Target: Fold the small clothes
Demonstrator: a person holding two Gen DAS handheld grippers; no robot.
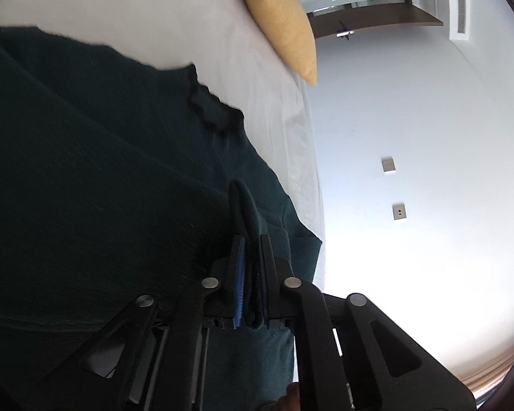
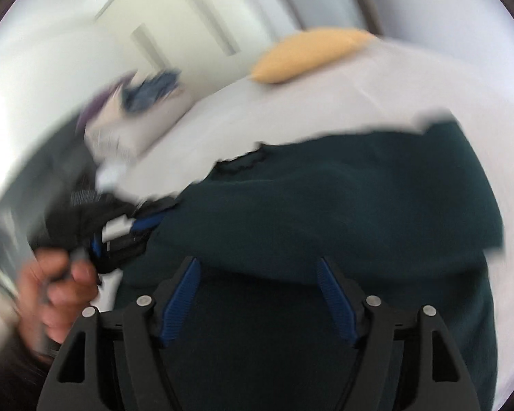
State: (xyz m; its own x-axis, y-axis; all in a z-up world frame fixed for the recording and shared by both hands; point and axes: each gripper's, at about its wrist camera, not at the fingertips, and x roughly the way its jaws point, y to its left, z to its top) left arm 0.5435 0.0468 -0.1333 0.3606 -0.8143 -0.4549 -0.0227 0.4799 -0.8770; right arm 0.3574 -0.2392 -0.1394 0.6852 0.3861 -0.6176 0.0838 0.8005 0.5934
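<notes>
A dark green knit sweater lies on a white bed; its frilled collar points toward the bed's far side. My left gripper is shut on a bunched fold of the sweater's edge. In the blurred right wrist view the sweater fills the lower middle. My right gripper is open just above the sweater, nothing between its blue pads. The left gripper and the hand holding it show at the left of that view, at the sweater's edge.
A yellow pillow lies at the bed's far corner, also in the right wrist view. A white wall with two sockets is beside the bed. Other bundled clothes sit at the bed's far left.
</notes>
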